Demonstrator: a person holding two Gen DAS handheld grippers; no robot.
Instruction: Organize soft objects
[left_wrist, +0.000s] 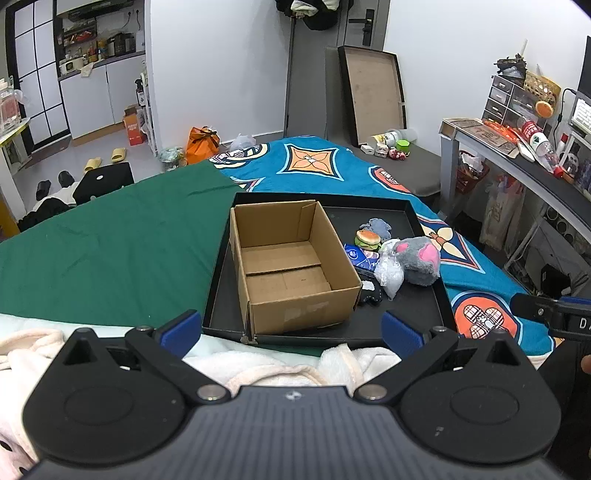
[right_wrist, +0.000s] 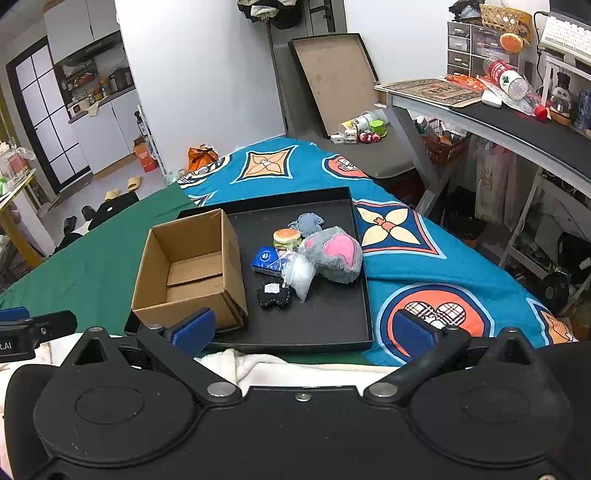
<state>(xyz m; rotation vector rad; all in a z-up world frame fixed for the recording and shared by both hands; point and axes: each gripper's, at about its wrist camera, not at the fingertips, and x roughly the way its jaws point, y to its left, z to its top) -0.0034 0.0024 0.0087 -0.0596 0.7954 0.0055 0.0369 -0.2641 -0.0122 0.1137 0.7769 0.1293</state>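
An empty cardboard box (left_wrist: 291, 266) (right_wrist: 188, 269) stands in the left part of a black tray (left_wrist: 417, 310) (right_wrist: 332, 325) on the bed. To the right of the box lie soft things: a grey and pink plush (left_wrist: 419, 260) (right_wrist: 332, 253), a burger toy (left_wrist: 367, 238) (right_wrist: 287, 237), a blue tissue pack (left_wrist: 360, 256) (right_wrist: 267, 258), a clear bag of white filling (left_wrist: 388, 275) (right_wrist: 300, 275), a small black plush (left_wrist: 369, 293) (right_wrist: 273, 294) and a blue-grey plush (left_wrist: 378, 226) (right_wrist: 309, 222). My left gripper (left_wrist: 291, 332) and right gripper (right_wrist: 304, 330) are open and empty, held back from the tray's near edge.
A white fleece blanket (left_wrist: 280, 363) (right_wrist: 258, 363) lies under both grippers. A green sheet (left_wrist: 110, 243) covers the bed's left, a blue patterned quilt (left_wrist: 332, 166) (right_wrist: 424, 258) the right. A cluttered desk (right_wrist: 498, 110) stands at the right.
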